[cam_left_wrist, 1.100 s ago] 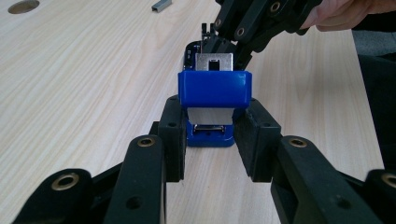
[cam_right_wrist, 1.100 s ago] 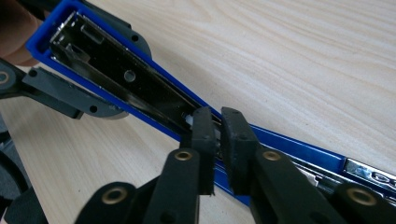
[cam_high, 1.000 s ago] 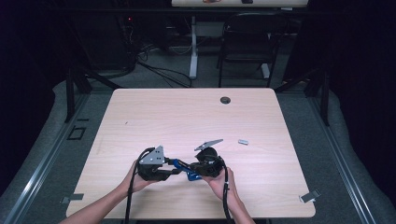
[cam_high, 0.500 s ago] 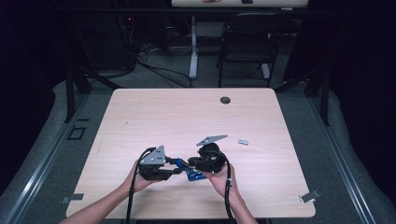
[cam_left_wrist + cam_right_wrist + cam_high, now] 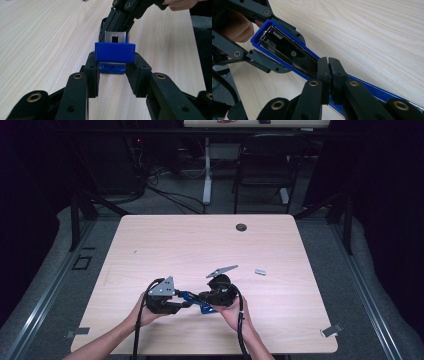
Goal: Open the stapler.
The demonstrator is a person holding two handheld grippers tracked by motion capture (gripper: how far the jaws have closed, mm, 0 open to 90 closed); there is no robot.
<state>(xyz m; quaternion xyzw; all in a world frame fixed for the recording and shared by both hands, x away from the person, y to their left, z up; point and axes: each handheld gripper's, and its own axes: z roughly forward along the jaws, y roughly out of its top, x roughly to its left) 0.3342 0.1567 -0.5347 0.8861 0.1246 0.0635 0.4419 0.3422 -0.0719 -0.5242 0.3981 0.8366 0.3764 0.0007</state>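
A blue stapler [image 5: 194, 301] lies hinged open near the table's front edge, between the two grippers. My left gripper [image 5: 113, 65] is shut on its blue rear end [image 5: 115, 52], one pad on each side. The stapler's dark metal staple channel [image 5: 287, 51] lies exposed along the blue base. My right gripper [image 5: 328, 67] is shut, its fingertips pressed together and set down into that channel; I cannot tell whether anything thin is pinched between them. In the high view the left gripper [image 5: 181, 302] and right gripper [image 5: 204, 299] point at each other along the stapler.
A small silvery piece [image 5: 260, 272] lies on the table to the right of the hands. A black round grommet [image 5: 241, 227] sits near the far edge. The pale wooden table [image 5: 150, 245] stretches away behind the grippers. A chair [image 5: 265, 165] stands beyond it.
The right gripper has shifted slightly over the stapler. The left gripper and the stapler have stayed where they were.
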